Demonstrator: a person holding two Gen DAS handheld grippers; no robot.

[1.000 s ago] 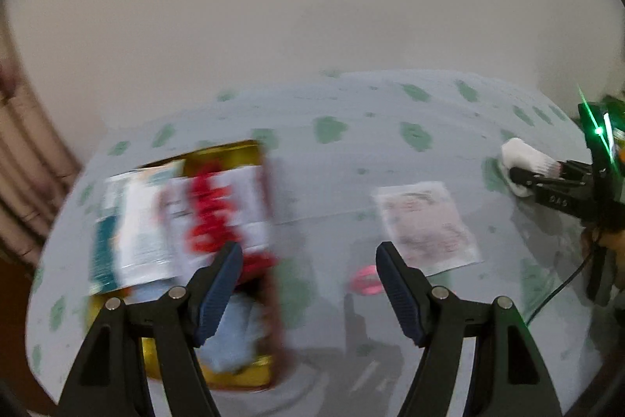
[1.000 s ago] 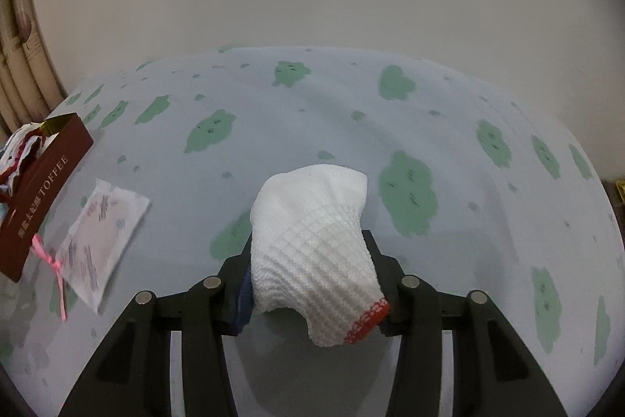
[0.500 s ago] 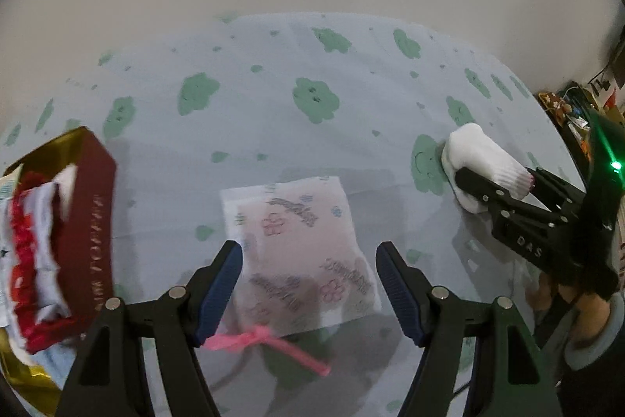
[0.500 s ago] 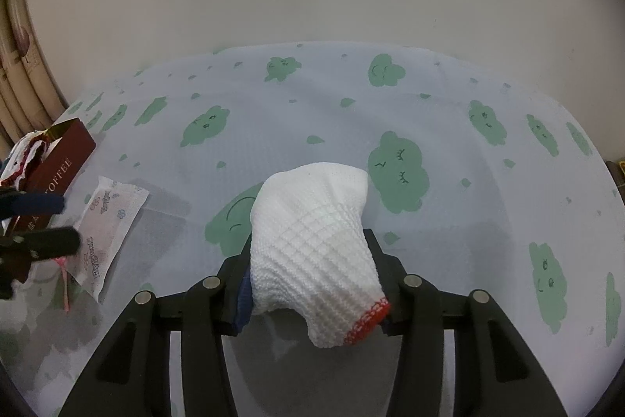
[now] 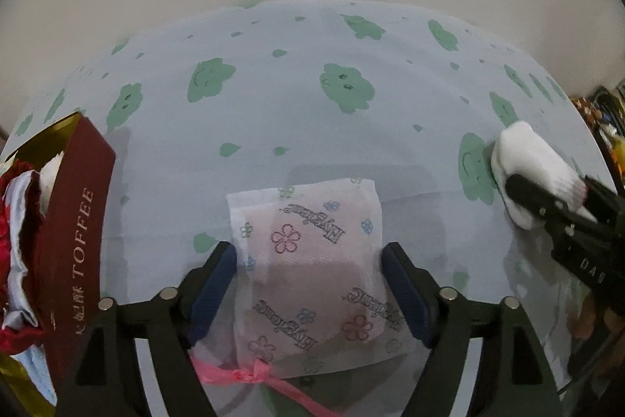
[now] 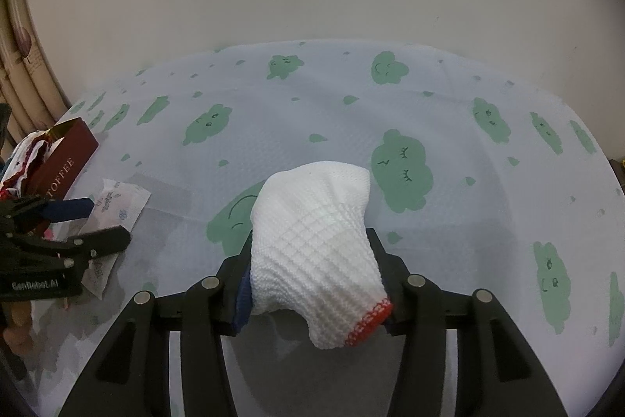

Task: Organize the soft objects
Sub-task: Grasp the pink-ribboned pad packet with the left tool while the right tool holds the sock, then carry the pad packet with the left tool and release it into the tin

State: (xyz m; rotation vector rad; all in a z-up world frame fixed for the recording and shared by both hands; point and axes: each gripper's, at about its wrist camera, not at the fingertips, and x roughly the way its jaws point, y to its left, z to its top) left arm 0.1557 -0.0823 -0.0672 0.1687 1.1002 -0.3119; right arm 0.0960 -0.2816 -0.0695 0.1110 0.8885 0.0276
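A white floral sachet (image 5: 312,268) with a pink ribbon lies flat on the tablecloth. My left gripper (image 5: 308,280) is open, its blue pads on either side of the sachet, not pressing it. It also shows in the right wrist view (image 6: 101,221) with the sachet (image 6: 117,202) under it. My right gripper (image 6: 312,280) is shut on a white knitted glove (image 6: 312,237) with a red cuff edge, held over the cloth. In the left wrist view the glove (image 5: 531,159) shows at the far right.
A dark red TOFFEE box (image 5: 74,241) with gold lining stands at the left, holding red, white and blue fabric items; it also shows in the right wrist view (image 6: 62,163). The table has a pale cloth (image 6: 390,112) with green clouds. A wall lies behind.
My left gripper swung right from over the box to the sachet and closed in around it, jaws still open. The right gripper stayed shut on the glove, nearly still.
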